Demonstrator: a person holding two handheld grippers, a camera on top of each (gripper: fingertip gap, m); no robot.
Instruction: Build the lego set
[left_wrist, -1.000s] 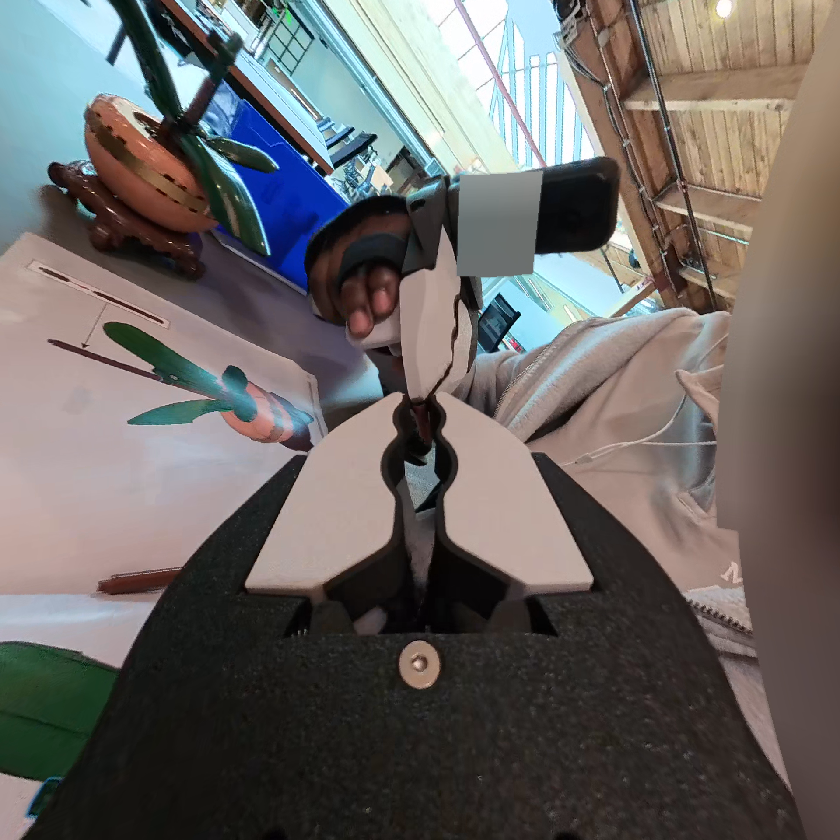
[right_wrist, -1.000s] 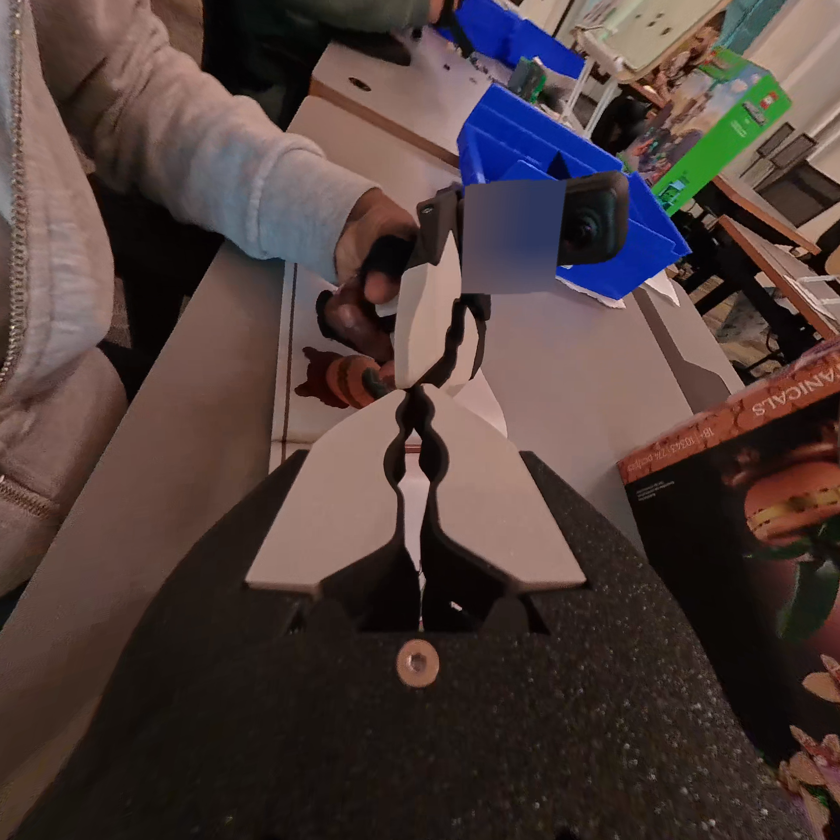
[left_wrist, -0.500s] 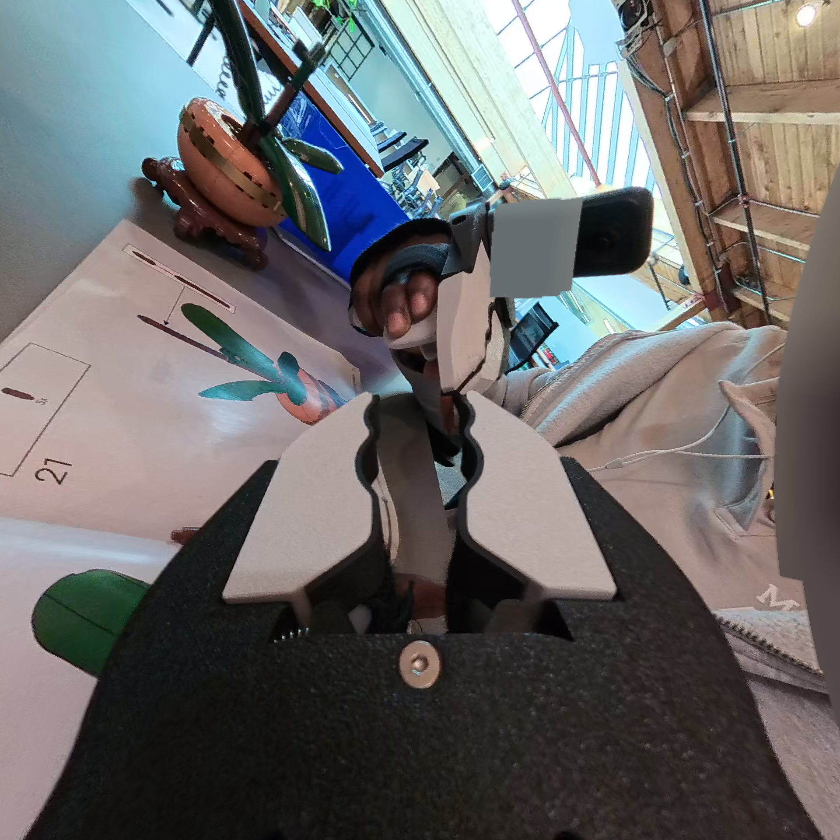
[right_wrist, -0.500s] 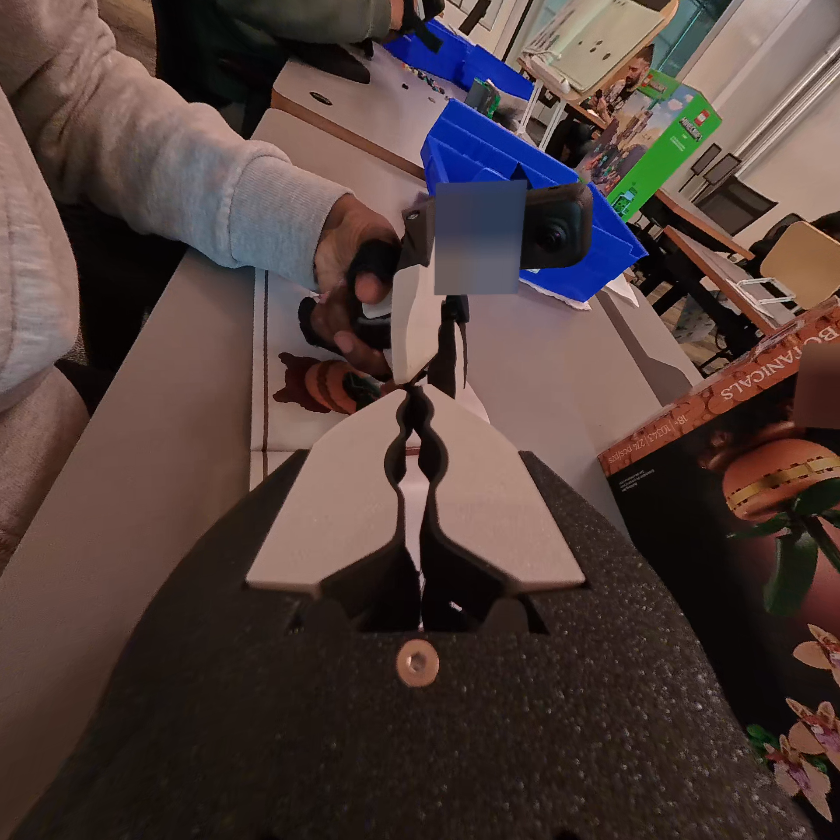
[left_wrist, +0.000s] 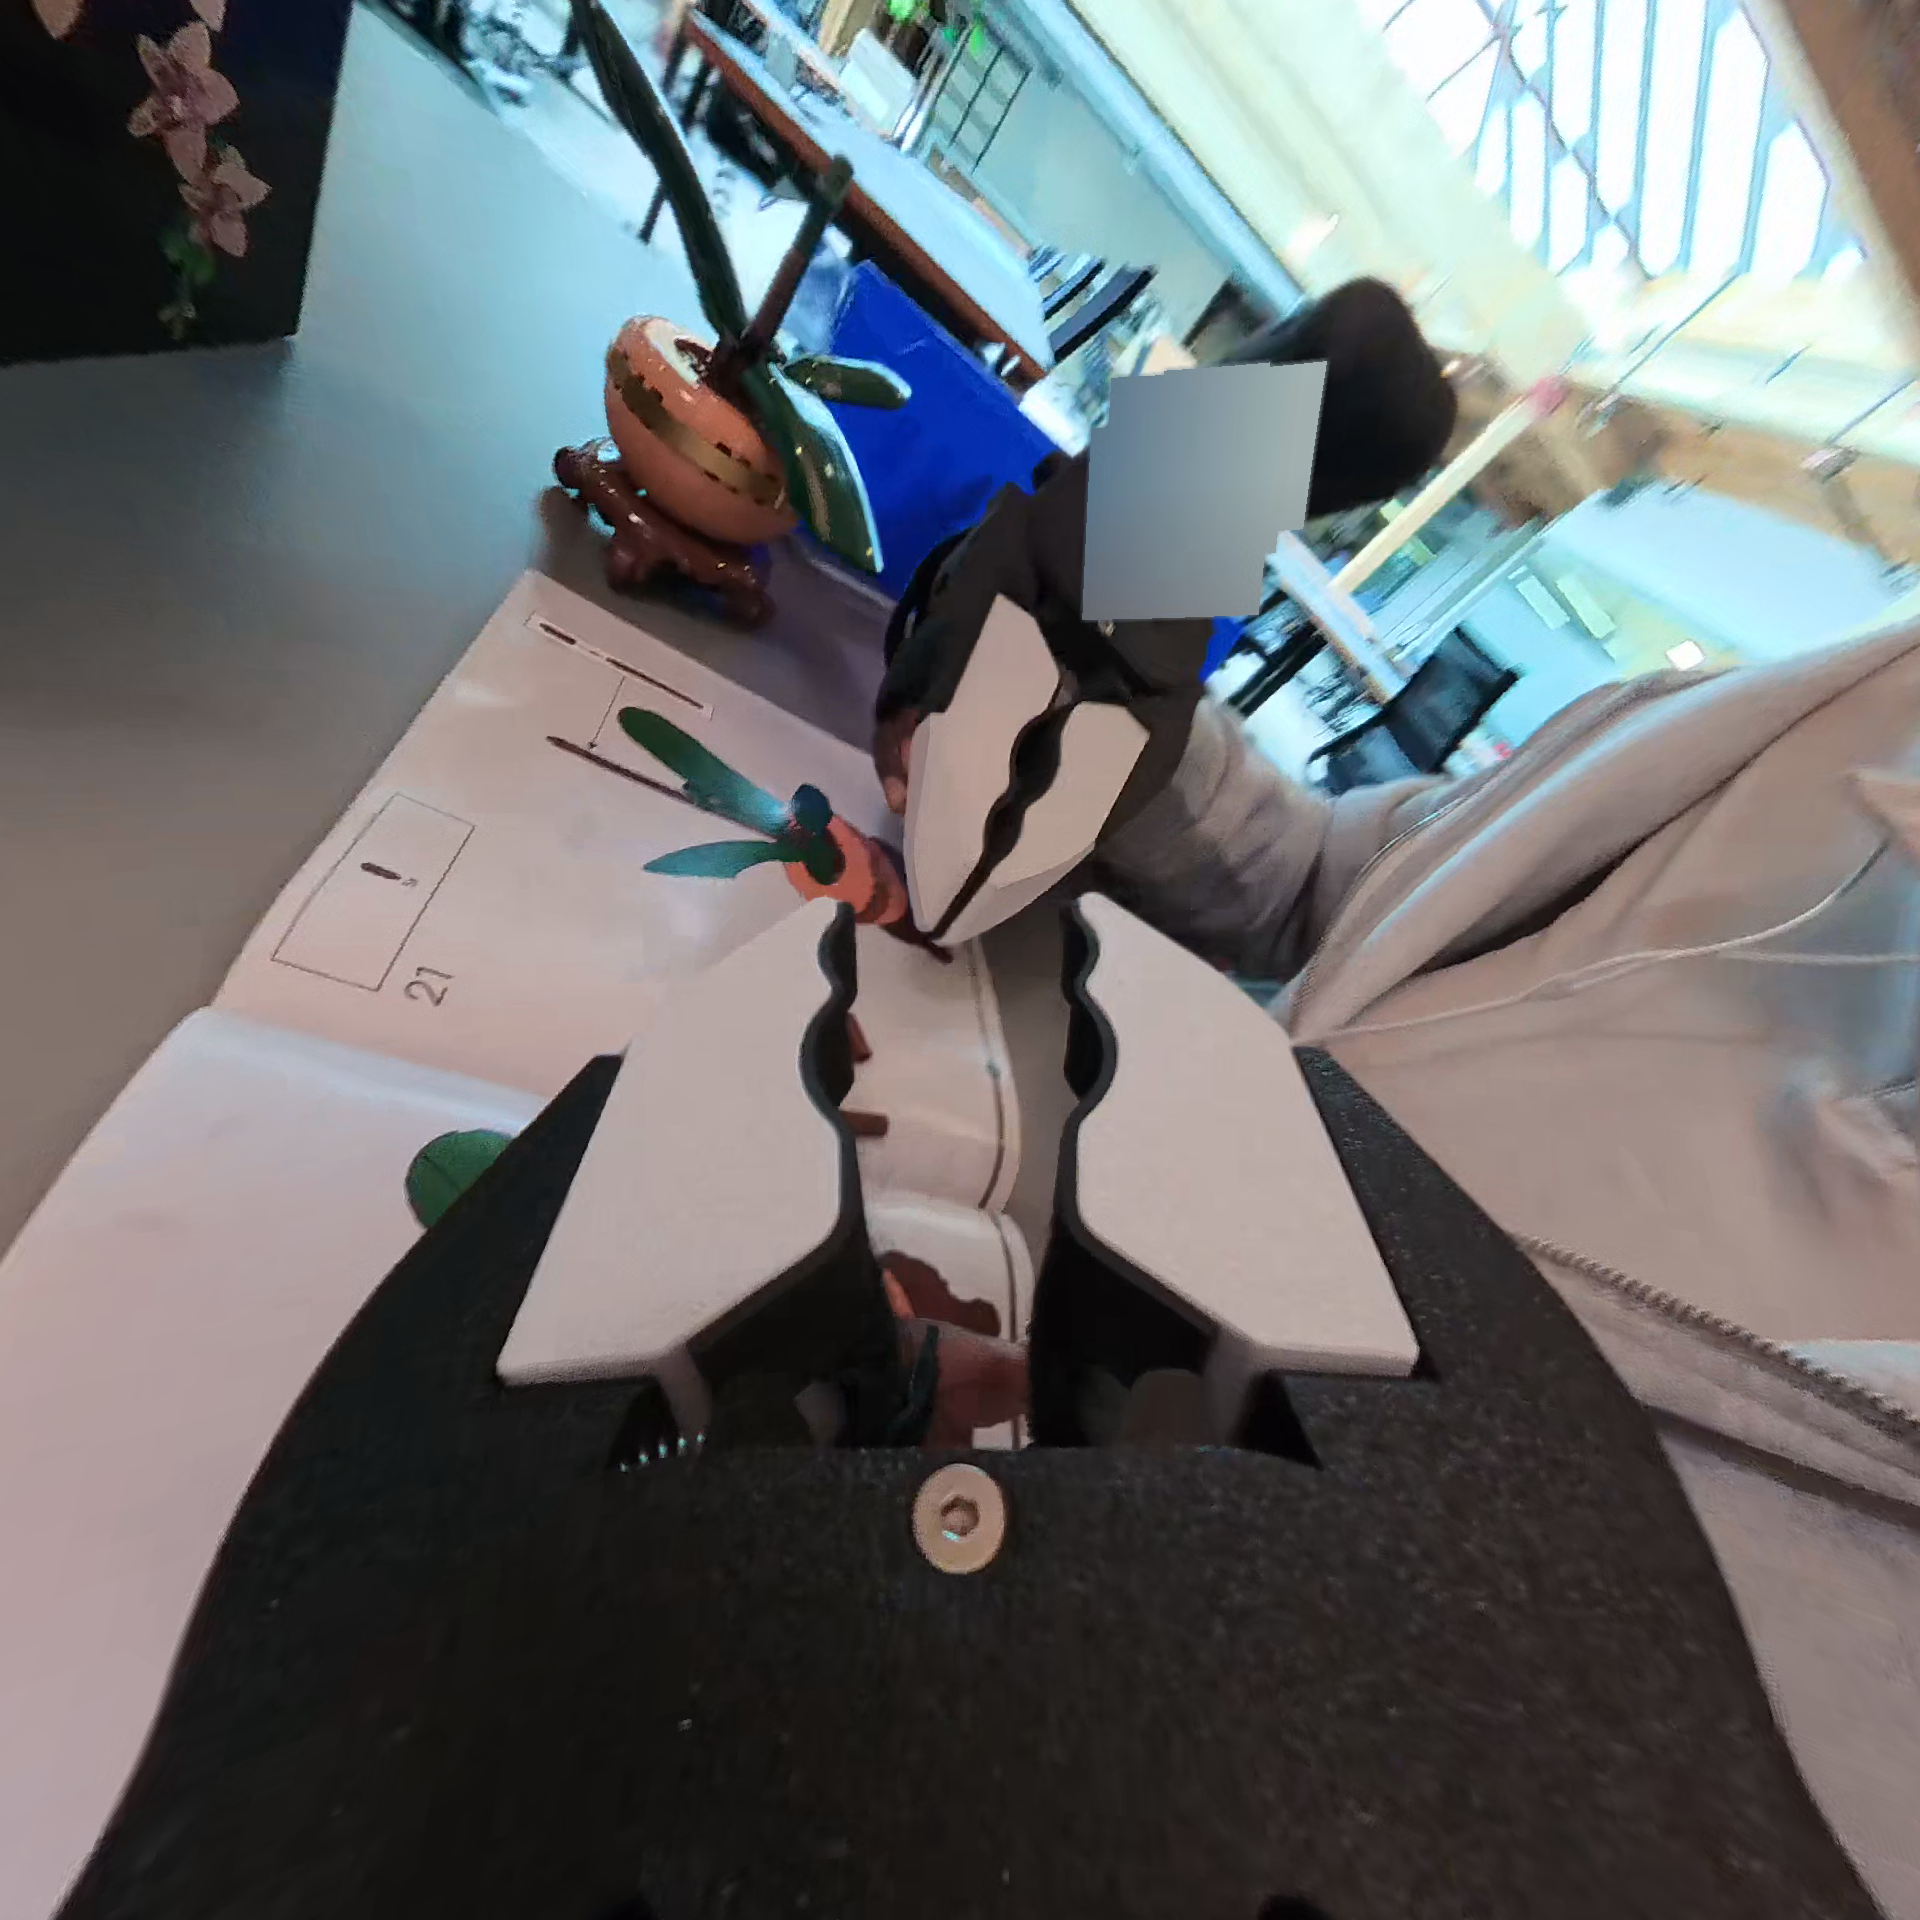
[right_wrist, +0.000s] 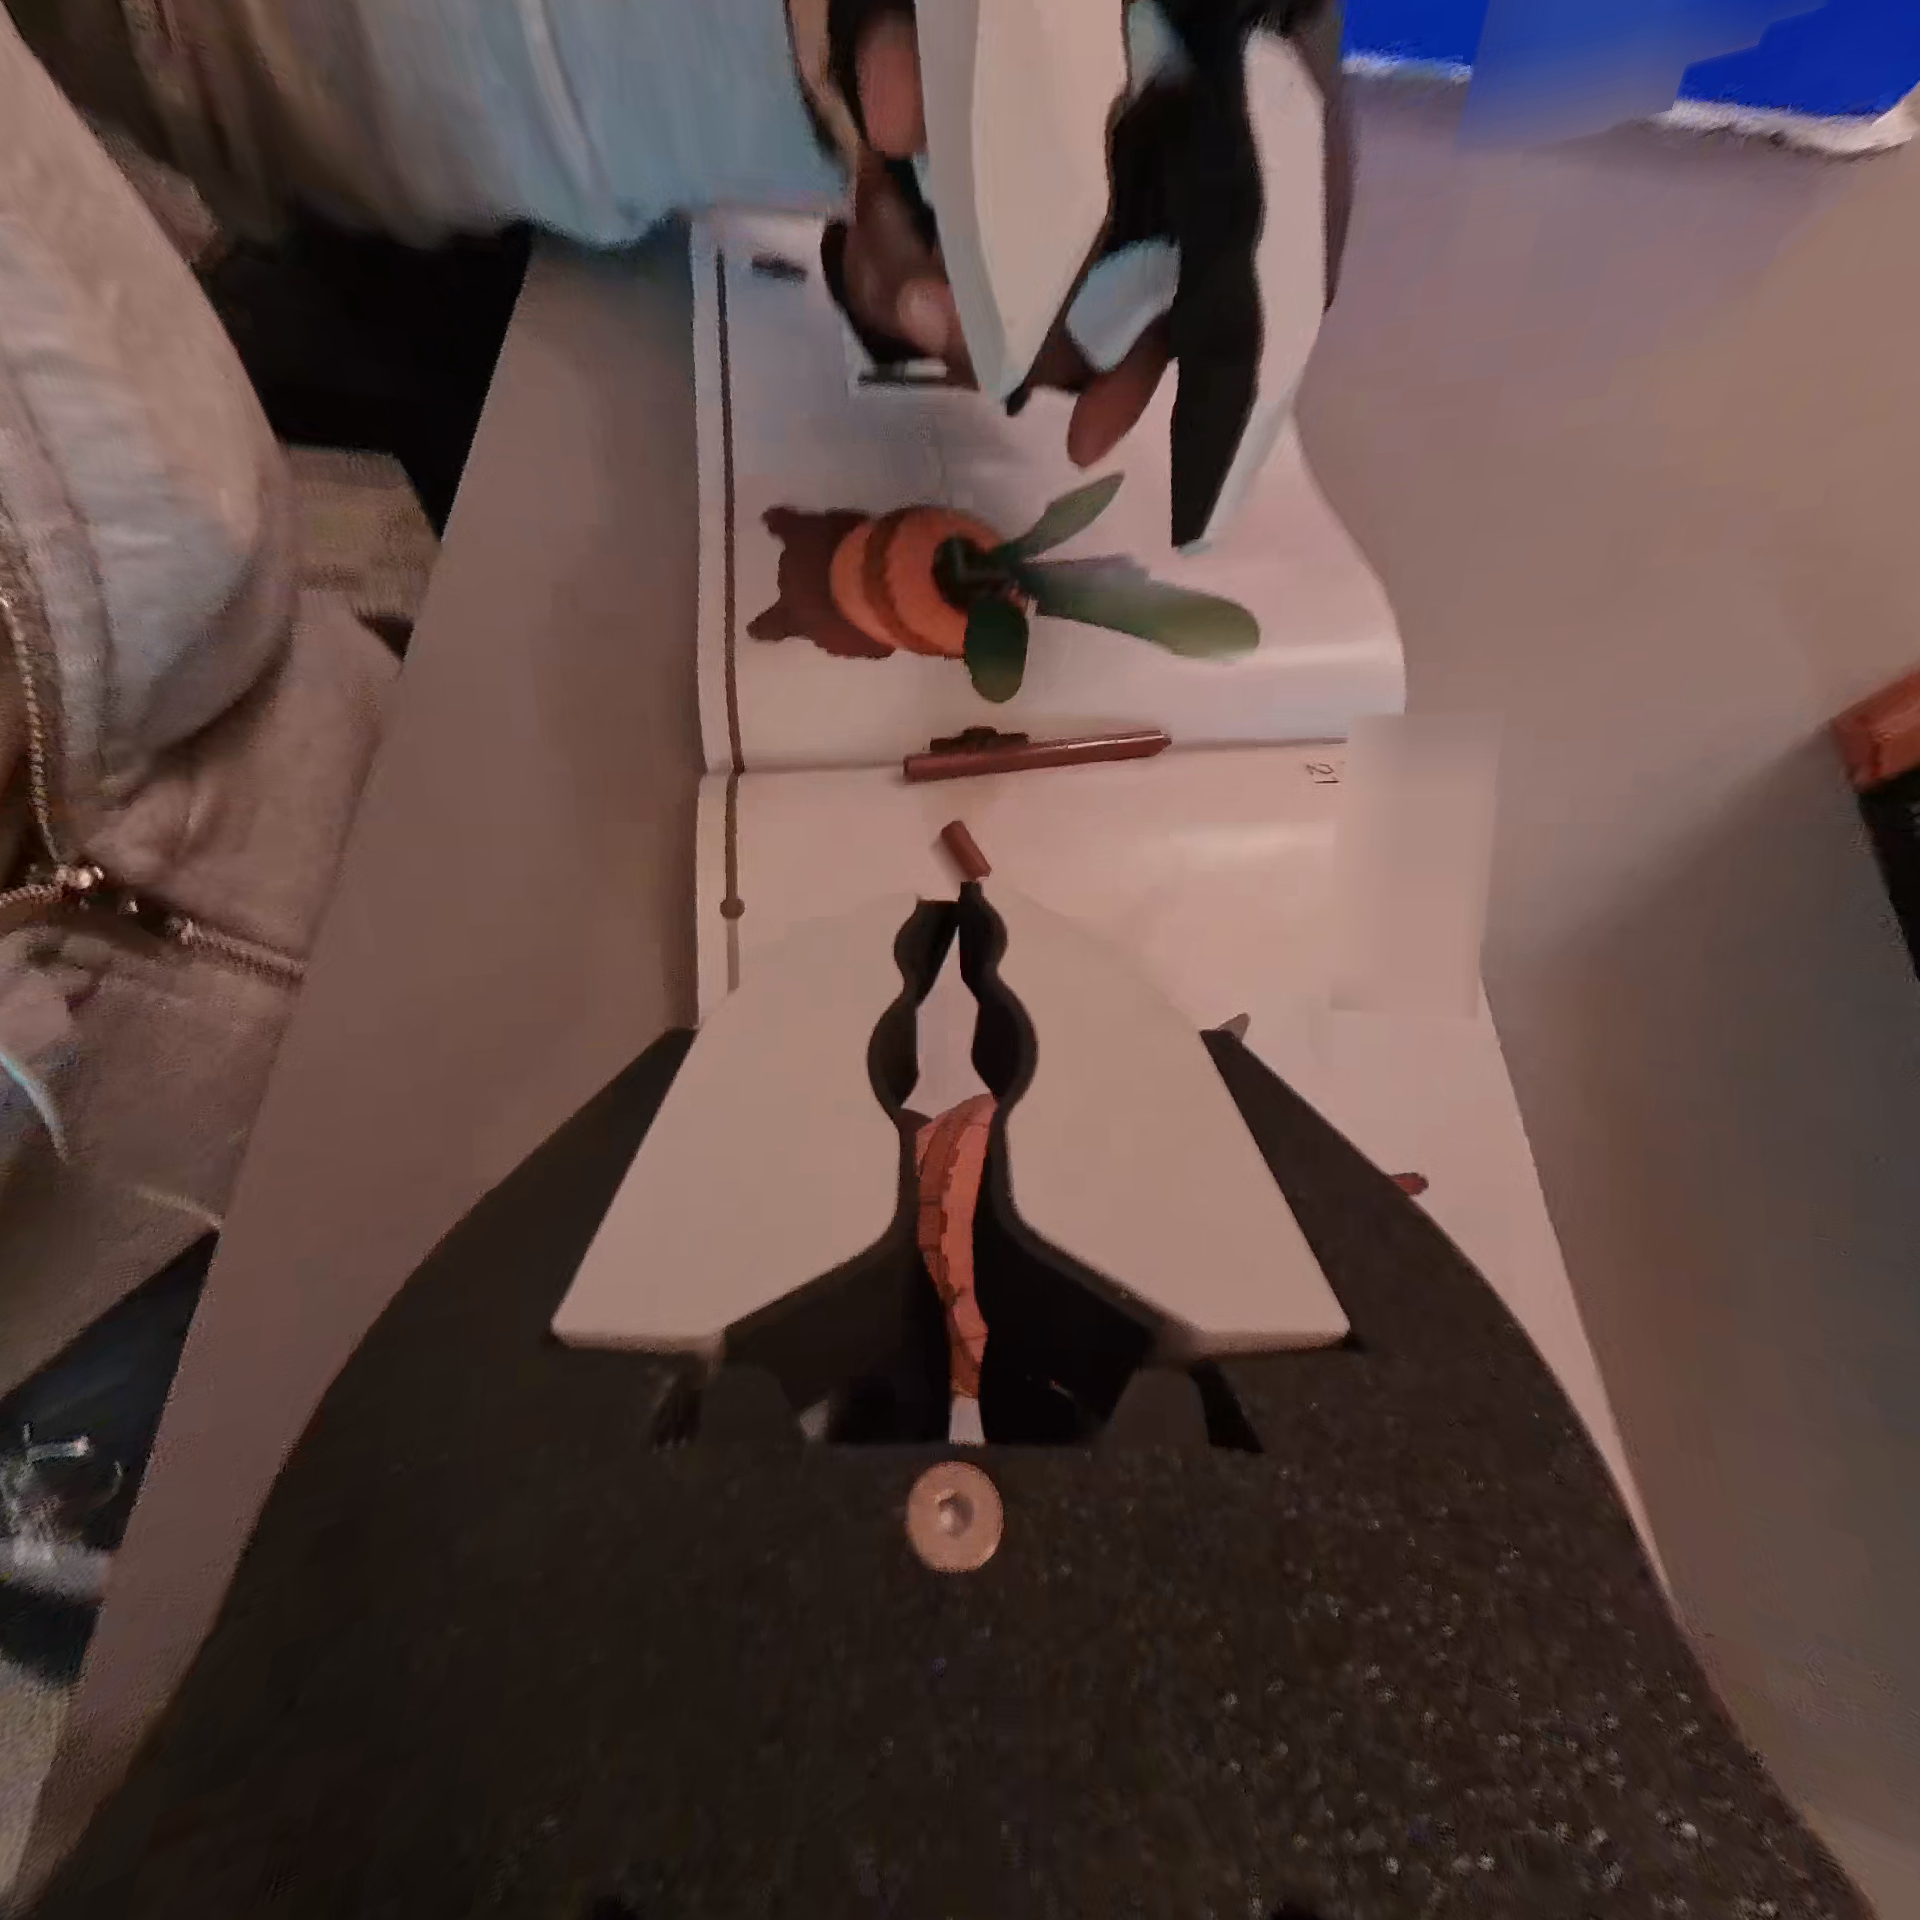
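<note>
The left wrist view shows my left gripper (left_wrist: 956, 925) open and empty above an open instruction booklet (left_wrist: 520, 935). My right gripper (left_wrist: 1013, 805) is just ahead of it, shut, with a small dark brown piece (left_wrist: 935, 949) at its tip. In the right wrist view my right gripper (right_wrist: 961, 906) is shut on that thin piece (right_wrist: 972, 891), low over the booklet (right_wrist: 1143, 883). A short brown peg (right_wrist: 964, 847) lies just ahead of the tips. A long brown rod (right_wrist: 1034, 753) lies along the booklet's fold. The built Lego pot with stems and green leaves (left_wrist: 696, 457) stands beyond the booklet.
Two small brown pieces (left_wrist: 860, 1081) lie on the page under my left gripper. A black set box (left_wrist: 104, 156) stands far left and shows at the right edge of the right wrist view (right_wrist: 1881, 748). A blue bin (left_wrist: 914, 416) is behind the pot. A person's grey hoodie (left_wrist: 1558, 987) fills the right. The long brown rod (right_wrist: 1034, 753) is about 6 cm from both grippers' fingertips.
My left gripper has opened and let go of the brown piece that both grippers held. Both grippers have tilted down toward the booklet. The right stays shut on the piece.
</note>
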